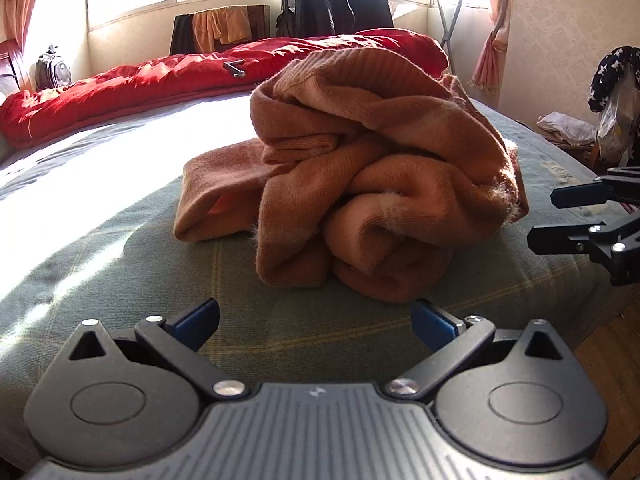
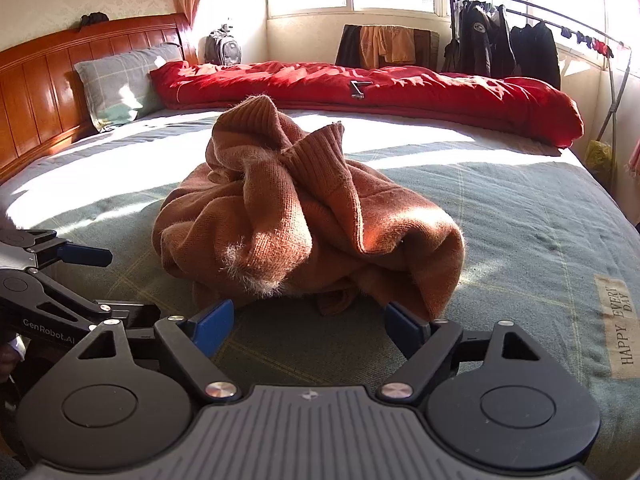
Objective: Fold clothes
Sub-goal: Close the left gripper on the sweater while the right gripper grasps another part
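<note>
Left wrist view: your left gripper [image 1: 315, 325] spread wide, empty, crumpled orange sweater [image 1: 360, 184] heaped just ahead on green bedsheet [image 1: 120, 264]. Your right gripper [image 2: 309, 325] likewise spread, sweater hem almost touching its right pad. Red quilt [image 2: 400, 88] behind, well apart. Only right wrist view shows pillow [image 2: 120, 84], wooden headboard [image 2: 48, 92].

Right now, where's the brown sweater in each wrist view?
Left wrist: brown sweater crumpled mid-frame, slightly right, ahead of the open left gripper.
Right wrist: sweater centre frame, just beyond the open right gripper.
Shared landmark: red duvet behind it.
</note>
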Demonstrator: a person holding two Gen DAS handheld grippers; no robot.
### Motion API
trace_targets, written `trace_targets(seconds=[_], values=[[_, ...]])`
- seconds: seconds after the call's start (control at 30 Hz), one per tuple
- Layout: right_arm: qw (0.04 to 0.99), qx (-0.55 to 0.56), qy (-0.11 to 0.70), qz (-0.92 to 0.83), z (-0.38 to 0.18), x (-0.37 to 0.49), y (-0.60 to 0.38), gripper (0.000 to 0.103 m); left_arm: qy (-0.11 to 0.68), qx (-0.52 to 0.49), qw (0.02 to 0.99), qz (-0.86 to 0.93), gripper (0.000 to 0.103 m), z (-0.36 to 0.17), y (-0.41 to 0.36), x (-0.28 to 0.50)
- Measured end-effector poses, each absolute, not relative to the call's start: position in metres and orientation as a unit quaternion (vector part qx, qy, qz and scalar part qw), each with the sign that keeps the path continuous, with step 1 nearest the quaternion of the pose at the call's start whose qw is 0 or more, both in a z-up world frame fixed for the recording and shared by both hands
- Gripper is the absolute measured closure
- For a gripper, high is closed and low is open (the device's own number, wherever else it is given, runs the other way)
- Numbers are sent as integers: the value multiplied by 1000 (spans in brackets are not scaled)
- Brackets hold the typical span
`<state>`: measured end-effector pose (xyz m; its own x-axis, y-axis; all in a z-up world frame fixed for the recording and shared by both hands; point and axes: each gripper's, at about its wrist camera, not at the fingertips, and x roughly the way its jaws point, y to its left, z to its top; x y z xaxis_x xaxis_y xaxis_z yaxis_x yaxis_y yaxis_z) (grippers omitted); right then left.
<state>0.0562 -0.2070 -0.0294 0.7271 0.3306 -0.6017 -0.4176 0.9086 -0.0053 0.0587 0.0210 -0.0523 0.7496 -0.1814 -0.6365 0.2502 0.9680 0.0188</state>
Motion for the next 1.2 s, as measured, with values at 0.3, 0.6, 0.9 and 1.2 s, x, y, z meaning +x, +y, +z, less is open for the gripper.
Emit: trace_targets(seconds=[0.3, 0.6, 0.9, 1.2], values=[[908, -154, 324, 215, -26, 78, -215, 27, 363, 70, 917, -150, 42, -37, 42, 98], [890, -187, 348, 229, -8, 102, -211, 38, 369, 93, 908, -177, 43, -14, 45, 135], [882, -210, 342, 247, 24, 131, -199, 56, 385, 90, 896, -204, 43, 8, 43, 169], [852, -244, 371, 278, 19, 168, -180, 94, 408, 87, 888, -195, 43, 11, 44, 191]])
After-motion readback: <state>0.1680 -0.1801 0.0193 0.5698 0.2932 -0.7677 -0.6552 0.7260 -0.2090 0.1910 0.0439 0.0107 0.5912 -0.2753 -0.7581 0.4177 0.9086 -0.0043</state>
